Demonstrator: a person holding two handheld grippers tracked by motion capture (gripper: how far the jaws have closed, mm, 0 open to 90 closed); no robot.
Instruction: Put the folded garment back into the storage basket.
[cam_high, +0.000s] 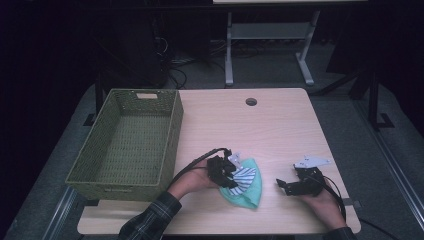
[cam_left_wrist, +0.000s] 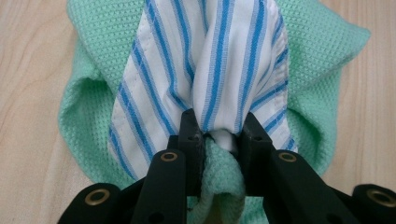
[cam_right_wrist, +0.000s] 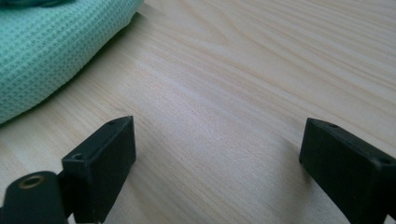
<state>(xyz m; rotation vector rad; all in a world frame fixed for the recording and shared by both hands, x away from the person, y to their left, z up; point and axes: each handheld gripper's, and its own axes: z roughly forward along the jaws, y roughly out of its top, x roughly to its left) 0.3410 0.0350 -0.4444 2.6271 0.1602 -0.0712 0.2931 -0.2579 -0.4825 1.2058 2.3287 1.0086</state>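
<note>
Two soft cloths lay near the counter's front edge: the left tool (cam_left_wrist: 219, 135) clamped the striped cloth (cam_left_wrist: 210, 60) and green cloth (cam_left_wrist: 322, 51) together; the right tool (cam_right_wrist: 217, 154) gaped empty. Both looked light, limp, best pinched at folds.

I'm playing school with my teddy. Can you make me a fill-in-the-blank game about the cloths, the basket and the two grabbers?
1. The left gripper is pinching a white cloth with ____ stripes.
2. The green basket has ____ inside it.
3. The right gripper has its jaws ____ above the bare table.
4. The striped cloth lies on top of a ____ cloth.

Missing words: blue; nothing; open; green
</note>
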